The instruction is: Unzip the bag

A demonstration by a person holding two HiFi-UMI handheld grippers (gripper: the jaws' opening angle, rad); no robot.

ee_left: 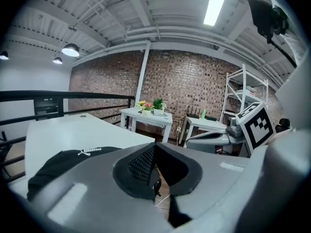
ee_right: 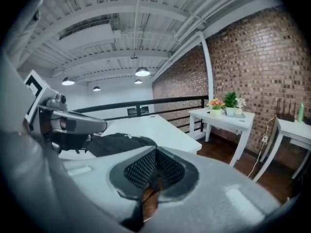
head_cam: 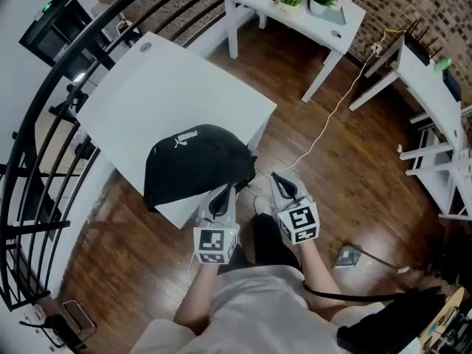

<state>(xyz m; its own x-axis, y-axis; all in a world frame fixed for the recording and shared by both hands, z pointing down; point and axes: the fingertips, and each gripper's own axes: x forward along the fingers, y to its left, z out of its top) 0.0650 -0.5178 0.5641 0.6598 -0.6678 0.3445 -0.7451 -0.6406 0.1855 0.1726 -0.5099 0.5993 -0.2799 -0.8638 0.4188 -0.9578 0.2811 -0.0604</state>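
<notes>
Judging step as approach; zip not yet touched. Black bag [head_cam: 198, 161] lies closed on near corner of white table [head_cam: 169, 87]; contents hidden, zip pull not made out. My left gripper [head_cam: 226, 192] near bag's front edge, jaws pressed together, nothing between. My right gripper [head_cam: 279, 179] just beside bag, jaws likewise together, empty. Next, I judge: spread jaws, find pull, steady bag. Small table [head_cam: 335, 28] far right: pots [head_cam: 318, 7] holding flowers, green plant.

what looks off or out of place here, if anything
Nothing spilled or damaged. The black bag sits right at the near corner of the white table, seemingly drooping over its edge. A white cable trails loose across the floor.
</notes>
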